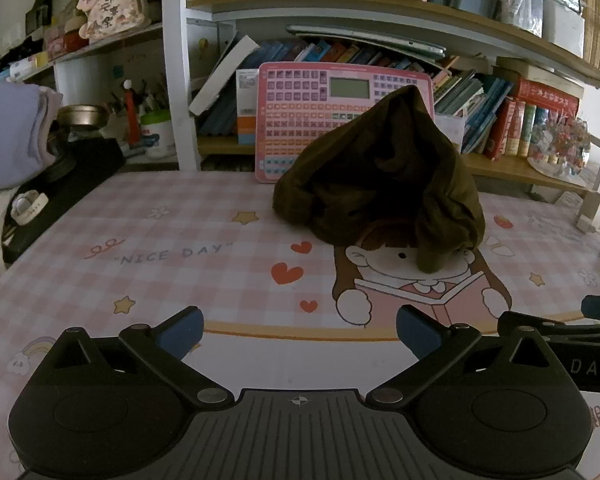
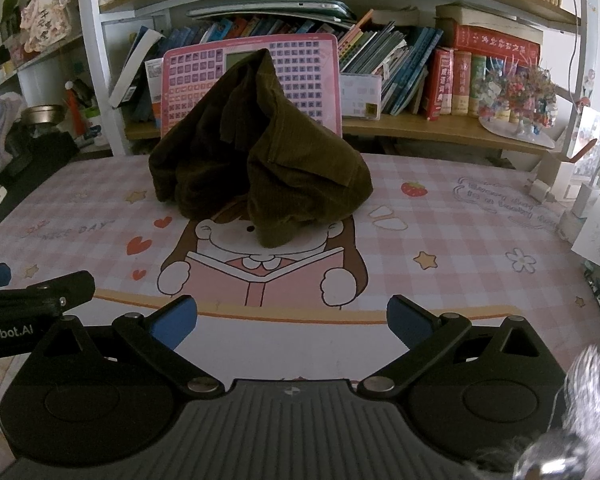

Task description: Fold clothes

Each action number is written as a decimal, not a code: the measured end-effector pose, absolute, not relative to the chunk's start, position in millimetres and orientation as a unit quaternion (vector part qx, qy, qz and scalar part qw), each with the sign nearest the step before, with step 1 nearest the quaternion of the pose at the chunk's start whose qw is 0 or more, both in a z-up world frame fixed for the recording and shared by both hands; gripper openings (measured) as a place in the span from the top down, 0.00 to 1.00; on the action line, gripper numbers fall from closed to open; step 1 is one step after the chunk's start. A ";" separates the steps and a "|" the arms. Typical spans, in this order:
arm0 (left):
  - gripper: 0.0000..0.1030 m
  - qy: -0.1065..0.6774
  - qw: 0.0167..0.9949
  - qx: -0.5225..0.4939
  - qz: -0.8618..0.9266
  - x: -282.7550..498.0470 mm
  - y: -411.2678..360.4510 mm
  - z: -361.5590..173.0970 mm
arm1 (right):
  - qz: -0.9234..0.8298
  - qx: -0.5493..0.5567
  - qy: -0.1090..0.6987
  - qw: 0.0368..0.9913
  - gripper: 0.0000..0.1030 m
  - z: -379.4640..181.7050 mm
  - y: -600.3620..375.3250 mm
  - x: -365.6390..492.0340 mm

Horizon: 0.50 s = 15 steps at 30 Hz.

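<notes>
A dark olive corduroy garment (image 1: 380,184) sits bunched in a peaked heap on the pink checked table mat (image 1: 172,240), leaning against a pink toy keyboard board (image 1: 300,120). In the right wrist view the same garment (image 2: 260,160) rises ahead of me, its lower tip over the cartoon girl's face. My left gripper (image 1: 300,332) is open, low over the mat's near edge, well short of the heap. My right gripper (image 2: 292,320) is open too, beside the left, with nothing between its blue pads (image 2: 176,322). Each gripper shows at the edge of the other's view.
Bookshelves (image 2: 420,72) packed with books stand behind the table. A pale lilac folded cloth (image 1: 12,132) and a black device (image 1: 72,176) lie at the left. A flower ornament (image 2: 516,96) and white chargers (image 2: 572,196) stand at the right.
</notes>
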<state>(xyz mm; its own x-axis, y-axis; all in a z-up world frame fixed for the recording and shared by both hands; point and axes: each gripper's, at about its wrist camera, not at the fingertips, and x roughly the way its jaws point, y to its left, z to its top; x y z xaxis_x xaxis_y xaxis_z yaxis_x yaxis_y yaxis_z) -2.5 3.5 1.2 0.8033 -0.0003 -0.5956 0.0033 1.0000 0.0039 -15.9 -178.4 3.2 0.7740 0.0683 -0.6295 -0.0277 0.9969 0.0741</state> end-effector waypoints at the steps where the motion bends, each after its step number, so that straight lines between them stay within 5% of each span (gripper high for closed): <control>1: 0.00 0.314 0.949 0.002 -0.001 -2.3 3.5 1.0 | 0.026 0.030 0.336 0.941 0.01 3.1 -178.2 -15.8; 15: 0.00 0.321 0.947 0.004 -0.003 2.1 2.3 -2.2 | 0.024 0.033 0.343 0.938 0.01 0.4 -179.9 -10.7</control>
<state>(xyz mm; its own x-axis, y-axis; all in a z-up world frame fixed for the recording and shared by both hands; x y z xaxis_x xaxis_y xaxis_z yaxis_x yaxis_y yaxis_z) 2.1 2.3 -2.2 0.7940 -0.0036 -0.6080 0.0092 0.9999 0.0062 -10.7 -179.9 0.4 0.7631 0.0674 -0.6428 -0.0217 0.9967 0.0787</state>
